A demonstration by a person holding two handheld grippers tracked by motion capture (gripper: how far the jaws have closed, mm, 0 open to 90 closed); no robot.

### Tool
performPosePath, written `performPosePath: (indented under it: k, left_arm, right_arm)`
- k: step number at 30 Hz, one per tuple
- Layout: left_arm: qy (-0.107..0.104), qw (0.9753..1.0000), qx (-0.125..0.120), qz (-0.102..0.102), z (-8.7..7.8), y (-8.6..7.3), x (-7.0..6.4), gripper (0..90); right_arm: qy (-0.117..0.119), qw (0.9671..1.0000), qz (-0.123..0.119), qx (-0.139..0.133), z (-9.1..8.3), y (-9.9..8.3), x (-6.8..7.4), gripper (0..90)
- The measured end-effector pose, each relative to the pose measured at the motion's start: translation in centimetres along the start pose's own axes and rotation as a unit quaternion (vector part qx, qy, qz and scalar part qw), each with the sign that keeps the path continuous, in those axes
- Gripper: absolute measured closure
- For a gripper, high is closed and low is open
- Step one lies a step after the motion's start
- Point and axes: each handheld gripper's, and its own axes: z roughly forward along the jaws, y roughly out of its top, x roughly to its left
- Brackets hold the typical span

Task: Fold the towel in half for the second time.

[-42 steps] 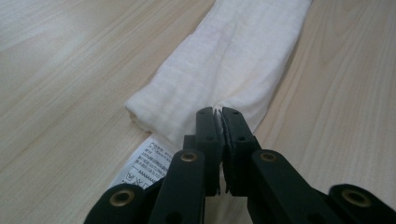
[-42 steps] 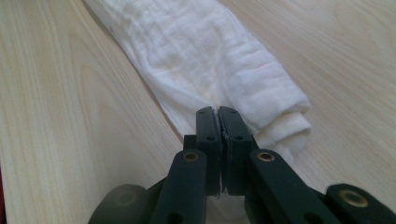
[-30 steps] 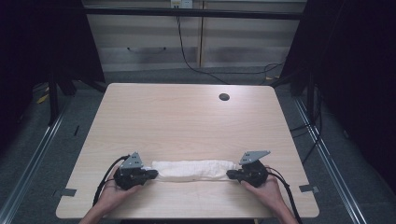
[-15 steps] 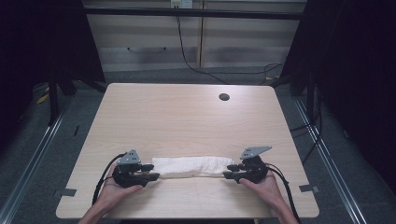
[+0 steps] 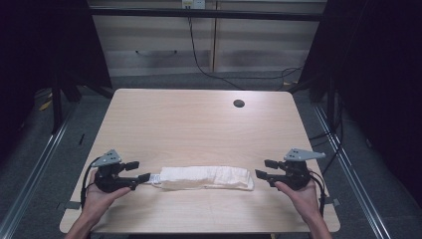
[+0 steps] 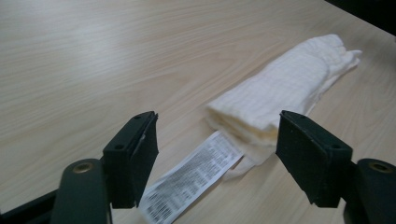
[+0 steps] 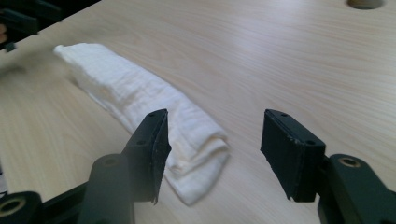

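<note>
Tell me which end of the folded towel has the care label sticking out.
The end by the left gripper: a printed white label lies flat on the table there. The folded towel ends by the right gripper in plain folded cloth.

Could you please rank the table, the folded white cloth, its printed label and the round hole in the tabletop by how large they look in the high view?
1. Table
2. Folded white cloth
3 and 4. Printed label and round hole: both look tiny and about alike, so I would not rank them.
</note>
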Motion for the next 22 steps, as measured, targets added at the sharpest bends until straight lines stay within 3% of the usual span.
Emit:
performPosePath:
  k: [4,9,13,17,20,22]
  left_arm:
    - [0.032,0.9988,-0.006,-0.036,-1.4,-0.8,1.4,24.6]
    - [0.048,0.9963,-0.012,-0.07,-2.1,-2.2,2.6,21.0]
    - [0.066,0.9951,0.012,-0.073,-1.3,-2.8,2.8,16.7]
    - [0.048,0.9966,0.005,-0.066,-1.2,-3.4,3.0,16.0]
    - [0.053,0.9958,0.002,-0.074,-1.2,-3.7,3.1,16.1]
    - [0.047,0.9967,0.004,-0.066,-1.1,-3.7,2.9,16.1]
  right_arm:
    - [-0.04,0.999,0.018,-0.008,-1.3,-1.2,-0.7,40.0]
    - [-0.082,0.9953,0.049,-0.017,-2.0,-3.5,-2.0,36.6]
    - [-0.103,0.9921,0.067,-0.026,-2.3,-4.7,-2.7,34.0]
    - [-0.116,0.99,0.077,-0.02,-2.2,-5.3,-3.4,32.1]
    - [-0.121,0.9885,0.089,-0.013,-1.6,-5.6,-3.4,29.0]
    - [-0.134,0.9882,0.074,0.009,-0.9,-5.6,-3.3,29.0]
